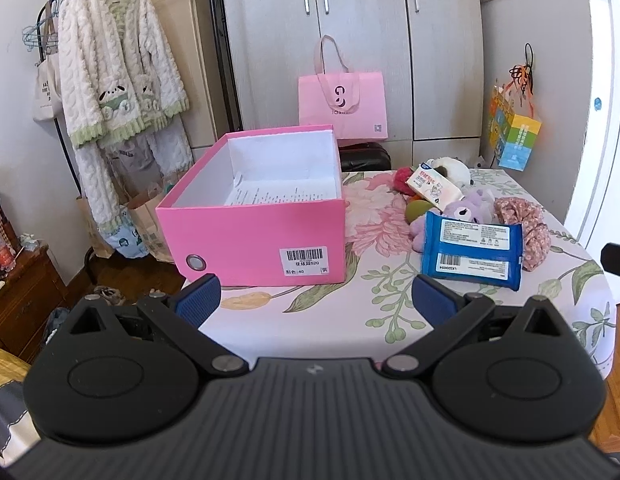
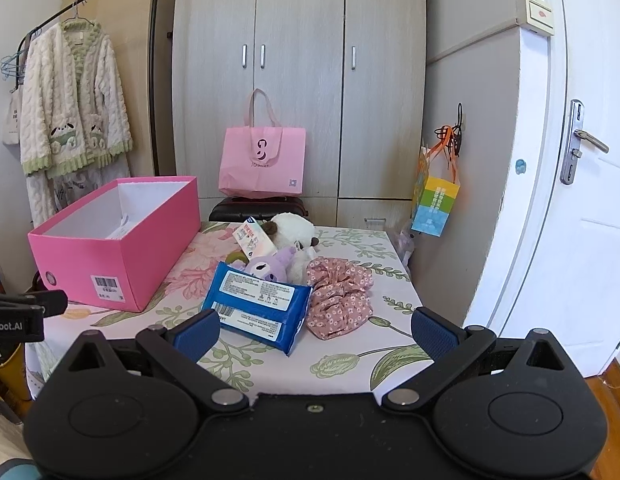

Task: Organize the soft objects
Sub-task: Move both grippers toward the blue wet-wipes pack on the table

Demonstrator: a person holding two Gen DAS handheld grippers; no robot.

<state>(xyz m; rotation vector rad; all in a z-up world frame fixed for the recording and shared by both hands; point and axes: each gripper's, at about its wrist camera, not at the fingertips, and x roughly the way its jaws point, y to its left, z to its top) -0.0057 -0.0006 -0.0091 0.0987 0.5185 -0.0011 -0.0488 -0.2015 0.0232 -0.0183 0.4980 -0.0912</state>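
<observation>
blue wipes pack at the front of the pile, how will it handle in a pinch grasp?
The blue wipes pack looks like a soft film pouch, so it will probably sag or bend if pinched at one end. Its glossy wrap may be slippery against the fingers. It leans on the purple plush, so lifting it could shift that toy.

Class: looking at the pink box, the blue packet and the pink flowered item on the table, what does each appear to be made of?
Pink box: probably cardboard, smooth matte, with crisp straight edges. Blue packet: likely plastic film, slightly glossy, crimped ends. Flowered item: gathered printed fabric, soft folds.
</observation>
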